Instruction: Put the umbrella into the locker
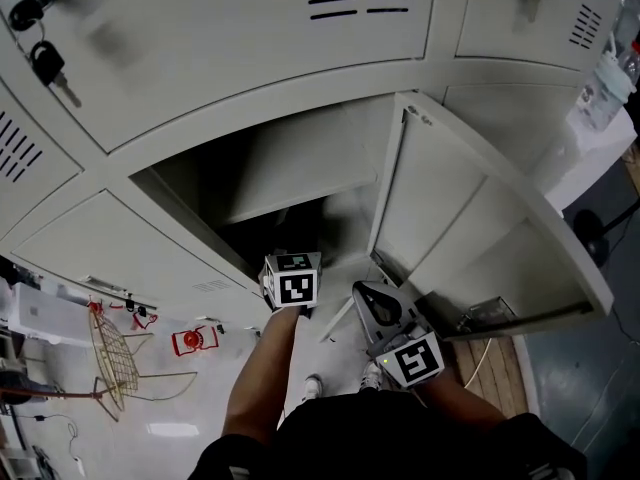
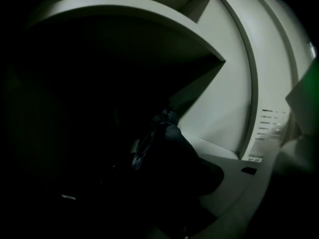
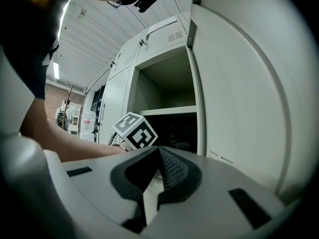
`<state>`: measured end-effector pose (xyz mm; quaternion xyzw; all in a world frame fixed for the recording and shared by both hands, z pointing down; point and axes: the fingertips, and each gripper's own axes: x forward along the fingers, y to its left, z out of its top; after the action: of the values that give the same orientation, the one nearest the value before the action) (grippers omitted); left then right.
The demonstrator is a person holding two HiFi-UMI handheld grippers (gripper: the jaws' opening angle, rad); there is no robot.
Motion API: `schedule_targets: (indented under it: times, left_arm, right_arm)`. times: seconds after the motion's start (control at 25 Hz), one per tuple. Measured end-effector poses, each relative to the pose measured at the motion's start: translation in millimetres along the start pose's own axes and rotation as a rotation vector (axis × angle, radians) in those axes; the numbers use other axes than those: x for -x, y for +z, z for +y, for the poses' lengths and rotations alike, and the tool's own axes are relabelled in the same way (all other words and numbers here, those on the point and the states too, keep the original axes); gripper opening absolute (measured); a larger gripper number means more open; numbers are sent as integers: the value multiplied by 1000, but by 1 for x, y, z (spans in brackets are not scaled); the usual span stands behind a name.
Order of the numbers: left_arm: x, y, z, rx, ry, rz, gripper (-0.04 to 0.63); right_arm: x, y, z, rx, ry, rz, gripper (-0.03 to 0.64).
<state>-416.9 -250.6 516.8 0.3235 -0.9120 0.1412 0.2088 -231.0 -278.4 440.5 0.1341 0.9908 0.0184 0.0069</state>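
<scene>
The locker [image 1: 250, 178] stands open, its door [image 1: 450, 218] swung to the right. My left gripper reaches into its dark lower compartment; in the head view only its marker cube [image 1: 292, 280] shows. In the left gripper view a dark folded umbrella [image 2: 167, 143] runs forward from the jaws under the shelf [image 2: 149, 14]; the jaws are lost in shadow, and they seem shut on it. My right gripper [image 1: 362, 293] hovers beside the door's lower edge, pads [image 3: 172, 168] together, holding nothing. The left cube [image 3: 134, 131] shows at the locker's mouth [image 3: 169, 128].
Keys [image 1: 45, 63] hang in a locker door at upper left. A wire rack [image 1: 110, 353] and a red object [image 1: 193, 340] lie on the floor at left. A plastic bottle [image 1: 605, 88] stands on a white table at right. The person's shoe [image 1: 313, 386] is below the locker.
</scene>
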Motion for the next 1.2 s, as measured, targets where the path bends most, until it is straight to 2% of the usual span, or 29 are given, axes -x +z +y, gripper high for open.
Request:
schedule_targets:
  times: [0.32, 0.4, 0.48, 0.6, 0.76, 1.0, 1.2]
  left_arm:
    - [-17, -13, 5, 21, 44, 118, 237]
    - [-19, -14, 3, 14, 32, 134, 263]
    - [-19, -12, 2, 2, 22, 129, 342]
    - [-11, -3, 1, -4, 19, 87, 439]
    - [15, 10, -9, -16, 12, 22, 448]
    - [67, 30, -28, 9, -28, -111, 421]
    - [108, 35, -31, 57, -44, -198, 330]
  right_arm:
    - [2, 1, 2, -9, 21, 2, 0]
    - [2, 3, 5, -16, 29, -4, 0]
    - [1, 6, 8, -23, 36, -7, 0]
    - [-1, 10, 13, -26, 46, -20, 0]
    - [-1, 13, 13, -22, 30, -21, 0]
    - [4, 15, 7, 17, -14, -30, 0]
    - [11, 18, -2, 36, -58, -44, 0]
